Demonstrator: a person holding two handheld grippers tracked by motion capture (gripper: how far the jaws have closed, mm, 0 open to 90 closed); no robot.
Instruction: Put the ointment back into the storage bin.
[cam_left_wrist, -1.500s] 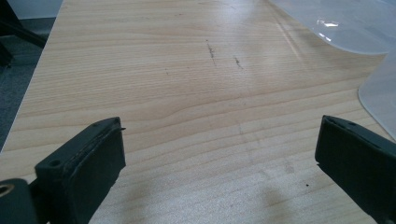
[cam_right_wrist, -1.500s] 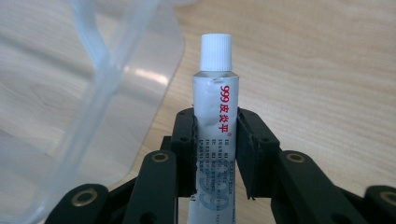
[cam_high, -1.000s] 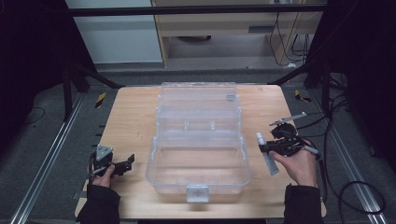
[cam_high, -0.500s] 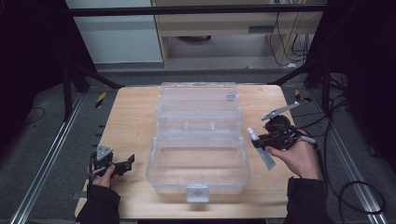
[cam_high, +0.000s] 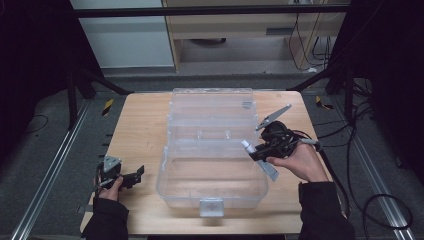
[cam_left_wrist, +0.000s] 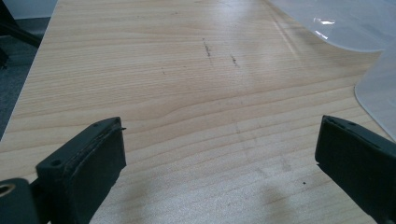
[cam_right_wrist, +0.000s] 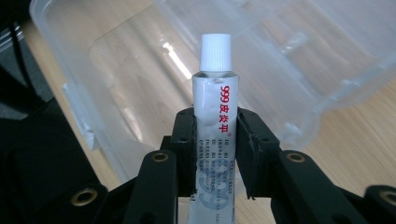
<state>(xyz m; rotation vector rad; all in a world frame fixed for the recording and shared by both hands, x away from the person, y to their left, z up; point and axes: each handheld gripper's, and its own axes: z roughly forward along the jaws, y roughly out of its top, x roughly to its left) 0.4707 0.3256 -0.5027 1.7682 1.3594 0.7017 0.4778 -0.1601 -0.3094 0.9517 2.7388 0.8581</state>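
Note:
A clear plastic box (cam_high: 212, 177) lies open in the middle of the wooden table (cam_high: 140, 125), its lid (cam_high: 210, 107) folded back on the far side. My right gripper (cam_high: 257, 150) is shut on a white ointment tube (cam_right_wrist: 215, 107) with red lettering and a ribbed white cap. It holds the tube (cam_high: 248, 146) over the right rim of the box (cam_right_wrist: 116, 84), cap pointing inward. My left gripper (cam_high: 131, 176) rests open near the table's front left, with bare wood (cam_left_wrist: 210, 116) between its black pads (cam_left_wrist: 88, 158).
Metal frame rails (cam_high: 55, 165) run along both sides of the table. Cables (cam_high: 370, 200) trail on the floor at the right. A cabinet (cam_high: 240, 30) stands beyond the far edge. The box's latch (cam_high: 211, 206) faces the front edge.
My right gripper has carried the tube leftward from the table's right side to above the box's right rim. The left gripper has stayed put.

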